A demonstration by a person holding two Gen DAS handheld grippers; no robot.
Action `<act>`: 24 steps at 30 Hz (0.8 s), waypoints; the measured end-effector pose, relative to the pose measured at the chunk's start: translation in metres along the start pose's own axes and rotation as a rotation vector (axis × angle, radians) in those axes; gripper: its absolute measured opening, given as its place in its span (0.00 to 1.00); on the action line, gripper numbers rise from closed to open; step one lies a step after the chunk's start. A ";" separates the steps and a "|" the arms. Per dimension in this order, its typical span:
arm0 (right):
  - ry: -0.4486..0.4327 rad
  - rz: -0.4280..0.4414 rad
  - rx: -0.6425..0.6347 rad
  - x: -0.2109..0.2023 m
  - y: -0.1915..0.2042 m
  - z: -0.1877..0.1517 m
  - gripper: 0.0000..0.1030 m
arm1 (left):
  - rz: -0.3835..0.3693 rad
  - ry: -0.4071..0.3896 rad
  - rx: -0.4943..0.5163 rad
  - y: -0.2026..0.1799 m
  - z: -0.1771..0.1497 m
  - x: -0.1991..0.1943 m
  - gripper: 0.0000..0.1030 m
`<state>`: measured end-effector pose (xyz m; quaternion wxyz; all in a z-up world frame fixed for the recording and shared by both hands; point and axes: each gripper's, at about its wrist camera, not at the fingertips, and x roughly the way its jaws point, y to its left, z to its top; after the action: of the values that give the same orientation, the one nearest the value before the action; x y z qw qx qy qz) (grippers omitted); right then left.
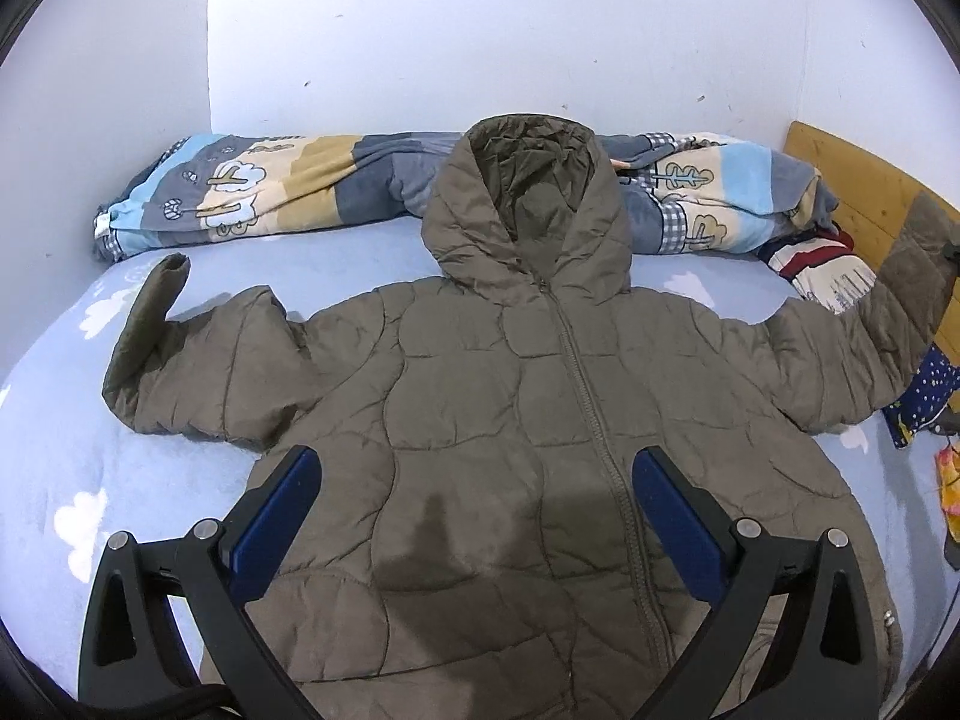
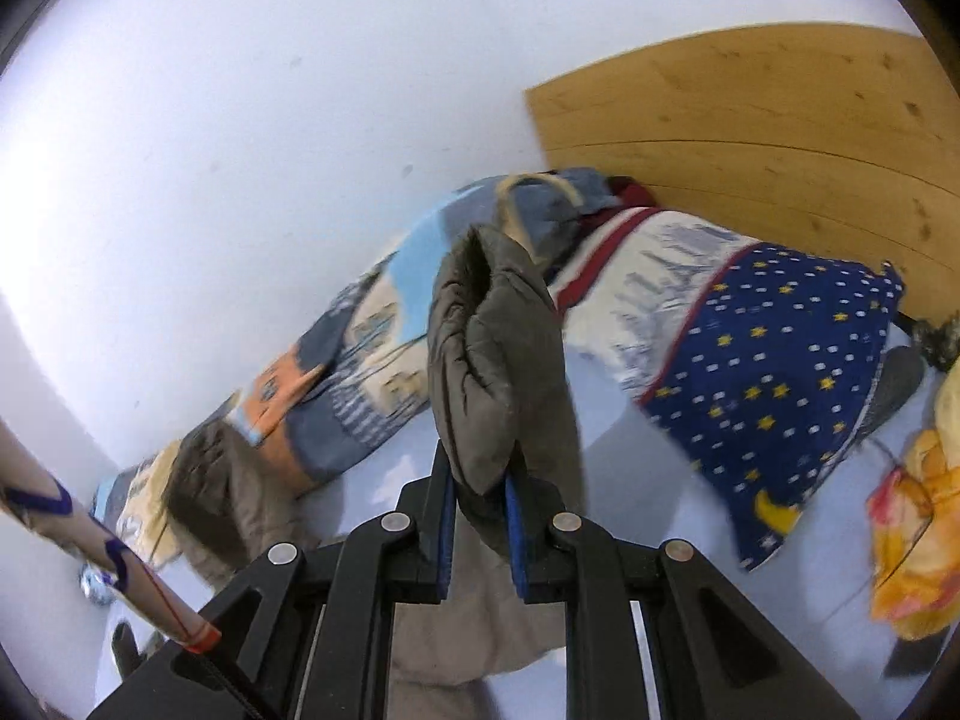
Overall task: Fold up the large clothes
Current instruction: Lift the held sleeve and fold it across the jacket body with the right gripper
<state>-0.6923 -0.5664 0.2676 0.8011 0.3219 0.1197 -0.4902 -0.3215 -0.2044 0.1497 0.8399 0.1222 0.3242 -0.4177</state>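
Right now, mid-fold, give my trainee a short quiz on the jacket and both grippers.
1. True or false: the jacket lies on the bed front side up, zipper closed.
2. What does the right gripper hold? A) the hood B) a sleeve cuff C) the blanket
3. Fill in: the left gripper hangs over the jacket's lower front with its jaws ____.

Key:
1. True.
2. B, the sleeve cuff, lifted off the bed.
3. Open, holding nothing.
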 end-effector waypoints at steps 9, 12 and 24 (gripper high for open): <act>0.029 0.082 -0.139 0.001 0.083 -0.016 0.15 | -0.003 -0.007 -0.036 0.014 0.005 -0.005 1.00; 0.050 0.109 -0.161 0.004 0.104 -0.024 0.15 | 0.002 -0.016 -0.038 0.017 0.005 -0.009 1.00; 0.164 0.279 -0.288 0.024 0.210 -0.090 0.14 | 0.028 -0.014 -0.079 0.042 0.005 -0.014 1.00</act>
<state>-0.4887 -0.4610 0.2703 0.8866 0.2564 0.2073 -0.3245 -0.2927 -0.1719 0.1593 0.8522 0.0906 0.3325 -0.3937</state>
